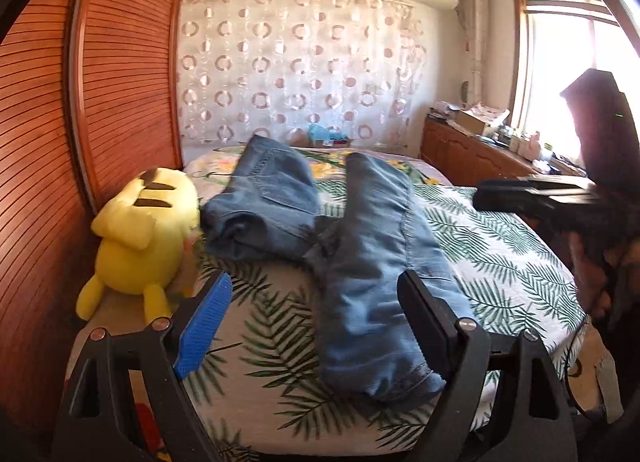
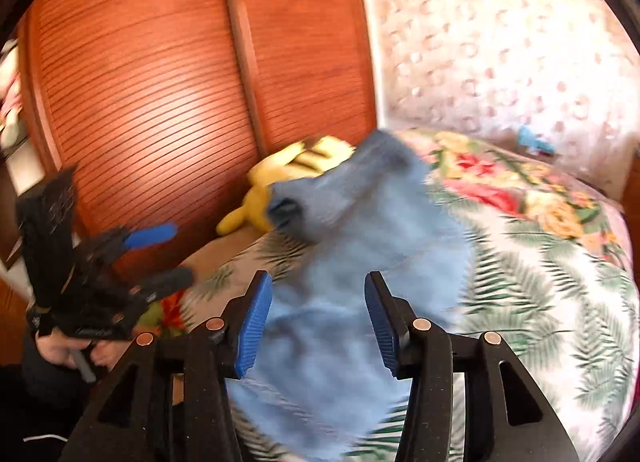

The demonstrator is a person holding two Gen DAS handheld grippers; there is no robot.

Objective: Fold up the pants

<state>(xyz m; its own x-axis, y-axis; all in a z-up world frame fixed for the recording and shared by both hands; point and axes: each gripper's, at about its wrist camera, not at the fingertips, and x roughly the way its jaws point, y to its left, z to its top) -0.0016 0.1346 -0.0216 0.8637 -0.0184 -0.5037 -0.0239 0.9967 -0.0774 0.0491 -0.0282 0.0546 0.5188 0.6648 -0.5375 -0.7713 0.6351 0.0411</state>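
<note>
Both the left gripper [image 1: 316, 314] and right gripper [image 2: 318, 322] gape empty over jeans [image 1: 372, 274] blurred in the right view

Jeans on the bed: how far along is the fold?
Done: one folded pair of jeans sits beside the yellow plush. In hand: nothing; the left gripper and right gripper are both open, hovering over the second jeans. Left: that pair lies long on the bedspread, with further folds apparently needed.
</note>
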